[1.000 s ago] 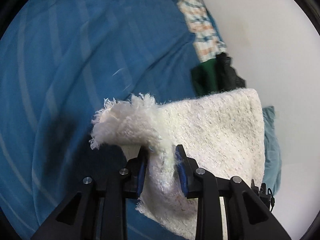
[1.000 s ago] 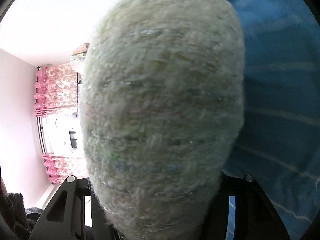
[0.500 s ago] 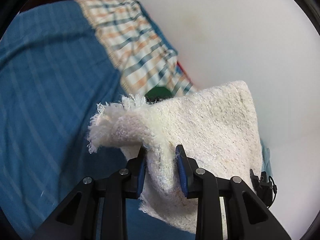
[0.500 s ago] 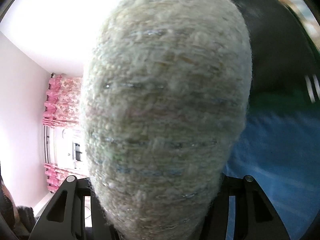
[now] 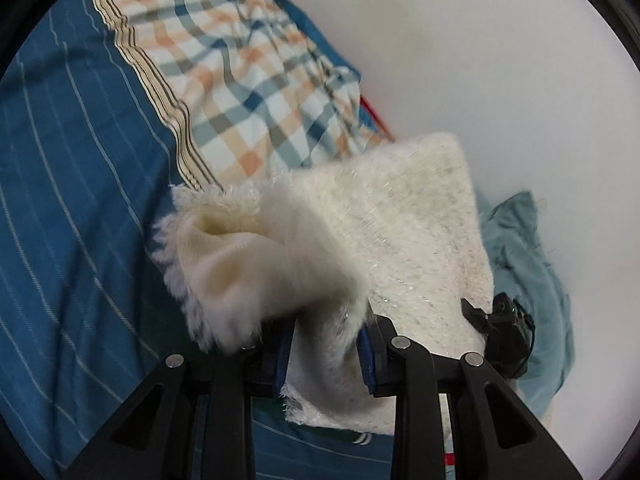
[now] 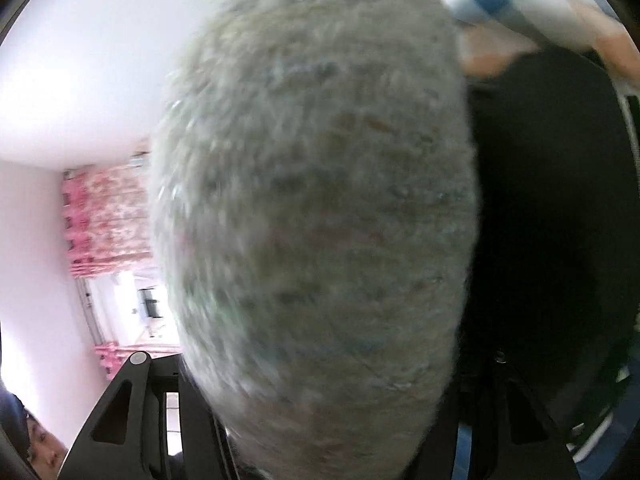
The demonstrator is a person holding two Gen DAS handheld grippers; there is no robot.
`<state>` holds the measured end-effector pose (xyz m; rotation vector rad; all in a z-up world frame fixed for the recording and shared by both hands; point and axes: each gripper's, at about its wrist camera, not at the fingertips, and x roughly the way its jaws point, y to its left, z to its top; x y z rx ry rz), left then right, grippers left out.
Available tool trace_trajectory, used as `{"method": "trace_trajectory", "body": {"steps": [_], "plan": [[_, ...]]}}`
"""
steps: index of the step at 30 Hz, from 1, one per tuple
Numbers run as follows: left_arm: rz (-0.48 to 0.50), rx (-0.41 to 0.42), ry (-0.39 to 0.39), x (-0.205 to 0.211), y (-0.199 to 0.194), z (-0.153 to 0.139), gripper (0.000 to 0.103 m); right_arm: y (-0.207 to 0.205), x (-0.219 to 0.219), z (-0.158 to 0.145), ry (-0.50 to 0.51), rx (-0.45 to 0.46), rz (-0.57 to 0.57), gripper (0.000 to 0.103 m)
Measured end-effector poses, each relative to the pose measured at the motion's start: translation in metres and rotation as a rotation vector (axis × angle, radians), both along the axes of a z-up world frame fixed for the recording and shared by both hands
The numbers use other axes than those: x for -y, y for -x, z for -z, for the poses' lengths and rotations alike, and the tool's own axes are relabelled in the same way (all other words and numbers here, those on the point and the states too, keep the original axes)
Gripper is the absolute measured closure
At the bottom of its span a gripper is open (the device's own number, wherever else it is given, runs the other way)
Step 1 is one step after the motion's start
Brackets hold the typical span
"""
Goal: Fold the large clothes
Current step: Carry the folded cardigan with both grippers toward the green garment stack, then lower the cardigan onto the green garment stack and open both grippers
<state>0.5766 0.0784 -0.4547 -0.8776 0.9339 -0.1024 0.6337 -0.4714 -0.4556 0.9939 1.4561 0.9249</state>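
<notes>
L claw (image 5: 325, 344) pinching fuzzy cream knit garment (image 5: 384, 240), lifted over bed w/ blue striped sheet (image 5: 72, 200) + plaid cover (image 5: 248, 80). Frayed edge flops left of fingers. Teal cloth (image 5: 524, 280) beside wall. R claw: garment (image 6: 320, 208) fills view, hides tips; can't tell grip. Black clothing (image 6: 552, 200) to right.
</notes>
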Motion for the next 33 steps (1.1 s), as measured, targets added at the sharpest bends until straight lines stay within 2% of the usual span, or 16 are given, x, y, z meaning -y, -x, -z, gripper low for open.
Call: {"method": "trace_trajectory", "body": {"steps": [2,4,6,7,8,10,11,12,14,16,18,21,23,24,28,33], "plan": [[0.005,-0.008,-0.023,0.004,-0.003,0.001,0.078,-0.002,0.008,0.007,0.003,-0.013,-0.007,0.040],[0.016,-0.022,-0.062,0.005,-0.001,-0.004,0.078,0.007,0.027,0.004,0.044,0.002,0.005,0.032],[0.043,-0.048,-0.129,0.007,-0.001,-0.013,0.078,0.019,0.023,-0.020,0.167,0.032,0.025,0.019],[0.055,-0.053,-0.167,0.009,-0.002,-0.017,0.077,0.025,0.025,-0.028,0.240,0.052,0.033,0.018],[0.070,-0.063,-0.243,0.013,0.001,-0.026,0.076,0.037,0.028,-0.043,0.336,0.100,0.045,0.017],[0.098,-0.083,-0.369,0.022,0.004,-0.036,0.051,0.058,0.031,-0.063,0.480,0.165,0.070,0.014],[0.107,-0.089,-0.415,0.025,0.005,-0.039,0.020,0.074,0.032,-0.077,0.579,0.209,0.085,0.014],[0.115,-0.092,-0.488,0.031,0.009,-0.046,0.006,0.084,0.033,-0.085,0.650,0.236,0.097,0.014],[0.121,-0.080,-0.589,0.038,0.018,-0.058,0.006,0.120,0.033,-0.108,0.839,0.308,0.145,0.014],[0.135,-0.069,-0.649,0.043,0.025,-0.067,0.006,0.148,0.030,-0.120,0.984,0.327,0.176,0.014],[0.142,-0.064,-0.735,0.051,0.037,-0.083,0.005,0.164,-0.011,-0.138,1.091,0.346,0.207,0.013],[0.155,-0.044,-0.824,0.058,0.058,-0.109,0.005,0.198,-0.051,-0.166,1.233,0.378,0.243,0.012],[0.159,-0.026,-0.847,0.060,0.069,-0.127,0.004,0.226,-0.062,-0.189,1.295,0.390,0.269,0.011],[0.163,-0.018,-0.867,0.061,0.082,-0.142,0.004,0.234,-0.087,-0.207,1.309,0.394,0.282,0.011],[0.187,0.011,-0.893,0.060,0.121,-0.186,0.004,0.286,-0.104,-0.270,1.354,0.418,0.349,0.011],[0.218,0.047,-0.920,0.059,0.189,-0.246,0.004,0.379,-0.133,-0.375,1.371,0.473,0.413,0.011]]}}
